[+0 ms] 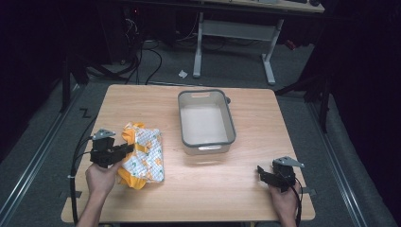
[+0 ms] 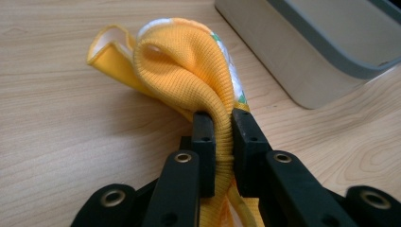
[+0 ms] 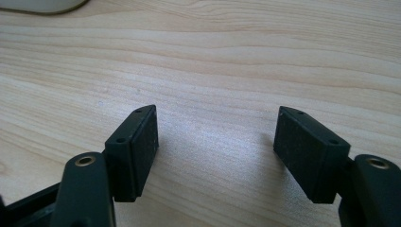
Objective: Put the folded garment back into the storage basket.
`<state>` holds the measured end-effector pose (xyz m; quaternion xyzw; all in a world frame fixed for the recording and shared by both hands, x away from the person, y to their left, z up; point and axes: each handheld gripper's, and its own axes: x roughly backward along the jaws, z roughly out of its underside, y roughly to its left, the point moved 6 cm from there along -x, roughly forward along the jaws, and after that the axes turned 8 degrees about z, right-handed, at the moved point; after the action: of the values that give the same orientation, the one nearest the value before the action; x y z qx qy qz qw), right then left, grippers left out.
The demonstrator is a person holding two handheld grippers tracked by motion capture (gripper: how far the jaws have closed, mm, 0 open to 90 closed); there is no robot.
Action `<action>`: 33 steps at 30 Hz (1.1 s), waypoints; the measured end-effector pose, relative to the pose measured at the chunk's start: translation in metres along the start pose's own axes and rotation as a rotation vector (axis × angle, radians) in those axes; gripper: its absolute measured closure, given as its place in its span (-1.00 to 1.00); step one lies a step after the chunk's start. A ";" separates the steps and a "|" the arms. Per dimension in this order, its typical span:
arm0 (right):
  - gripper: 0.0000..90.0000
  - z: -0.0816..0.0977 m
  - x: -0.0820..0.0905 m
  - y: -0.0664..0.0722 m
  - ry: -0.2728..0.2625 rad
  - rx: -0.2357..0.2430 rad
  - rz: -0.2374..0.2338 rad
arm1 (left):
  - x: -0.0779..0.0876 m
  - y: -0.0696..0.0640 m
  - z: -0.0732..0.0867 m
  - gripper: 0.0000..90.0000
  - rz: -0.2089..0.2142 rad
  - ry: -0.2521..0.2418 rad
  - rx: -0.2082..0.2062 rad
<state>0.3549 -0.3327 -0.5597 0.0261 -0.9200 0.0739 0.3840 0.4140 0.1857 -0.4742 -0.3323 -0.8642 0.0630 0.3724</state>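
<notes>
**Left tongs clamp yellow cloth**

Left gripper (image 2: 223, 125) pinches the yellow cloth (image 1: 142, 156) at the table's (image 1: 236, 189) left side. Grey bin (image 1: 206, 120) sits just right of the cloth, mid-table. Right gripper (image 3: 215, 151) jaws apart over bare wood, near right corner, well apart from both.

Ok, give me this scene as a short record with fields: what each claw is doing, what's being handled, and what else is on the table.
left claw: shut on the yellow garment, pinching a ribbed yellow fold
right claw: open, nothing between its jaws, over bare wood
yellow garment: bunched yellow and white patterned cloth, near the table's left side
grey bin: open-topped, looks empty, at the table's middle, apart from the garment
table: light wood
likely next move: perhaps carry the garment to the bin
</notes>
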 end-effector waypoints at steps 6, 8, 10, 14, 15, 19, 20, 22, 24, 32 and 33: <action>-0.29 0.000 0.000 0.000 0.000 0.000 0.000 | 0.003 -0.001 -0.007 0.80 0.023 -0.018 -0.001; -0.29 0.000 0.000 0.000 0.000 0.000 0.000 | 0.005 -0.003 -0.012 0.80 0.033 -0.026 -0.003; -0.29 0.000 0.000 0.000 0.000 0.000 0.000 | 0.006 -0.005 -0.015 0.80 0.040 -0.033 -0.002; -0.30 0.000 0.000 0.000 0.000 0.001 -0.001 | 0.007 -0.008 -0.024 0.80 0.056 -0.049 -0.002; -0.30 0.000 0.000 0.000 0.001 0.000 -0.001 | 0.008 -0.009 -0.027 0.80 0.062 -0.054 0.000; -0.30 0.000 0.000 0.000 0.000 0.001 -0.001 | 0.008 -0.009 -0.033 0.80 0.071 -0.062 0.005; -0.30 0.000 0.000 0.000 0.000 0.001 -0.001 | 0.008 -0.011 -0.036 0.80 0.070 -0.064 -0.002; -0.30 0.000 0.000 0.000 0.001 0.000 -0.001 | 0.008 -0.014 -0.041 0.80 0.074 -0.065 -0.012; -0.30 0.000 0.000 0.000 0.000 0.001 -0.001 | 0.008 -0.015 -0.043 0.80 0.074 -0.064 -0.019; -0.30 0.000 0.000 0.001 -0.004 0.009 0.006 | 0.008 -0.028 -0.064 0.80 0.082 -0.076 -0.052; -0.30 0.000 0.000 0.001 -0.004 0.011 0.007 | 0.007 -0.030 -0.067 0.80 0.084 -0.073 -0.060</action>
<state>0.3547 -0.3315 -0.5595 0.0252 -0.9205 0.0802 0.3816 0.4404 0.1573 -0.4112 -0.3766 -0.8641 0.0647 0.3276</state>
